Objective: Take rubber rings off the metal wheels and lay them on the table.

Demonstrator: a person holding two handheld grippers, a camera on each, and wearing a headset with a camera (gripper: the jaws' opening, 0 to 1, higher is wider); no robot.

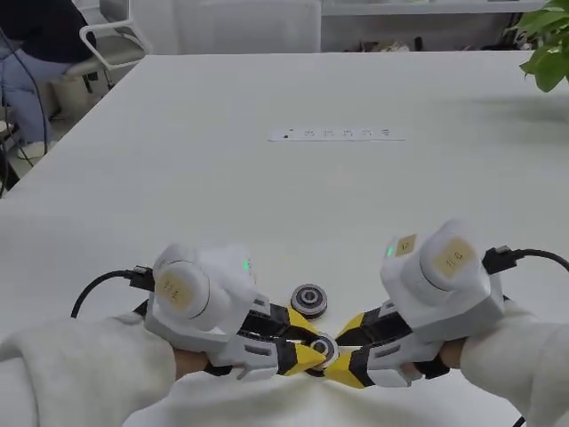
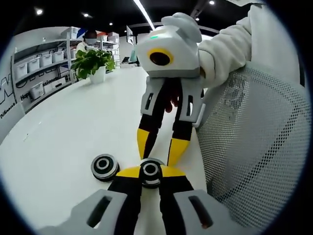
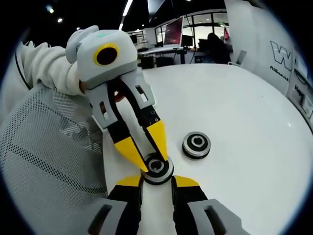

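A metal wheel with a black rubber ring (image 1: 321, 347) is held just above the white table (image 1: 293, 196) near its front edge. My left gripper (image 1: 309, 342) comes in from the left and is shut on the wheel (image 2: 150, 171), its yellow tips on either side. From the right, my right gripper (image 1: 336, 349) is shut on the same wheel (image 3: 156, 169) from the opposite side. The grippers face each other tip to tip: the right gripper (image 2: 159, 149) and left gripper (image 3: 149, 154) each appear in the other's view. A second ringed wheel (image 1: 308, 300) (image 2: 104, 166) (image 3: 196, 145) lies flat on the table just beyond.
A flat white strip (image 1: 336, 134) lies at mid-table. A potted plant (image 1: 547, 44) stands at the far right corner and chairs (image 1: 111, 36) at the far left. A mesh chair back (image 2: 254, 147) is close behind the grippers.
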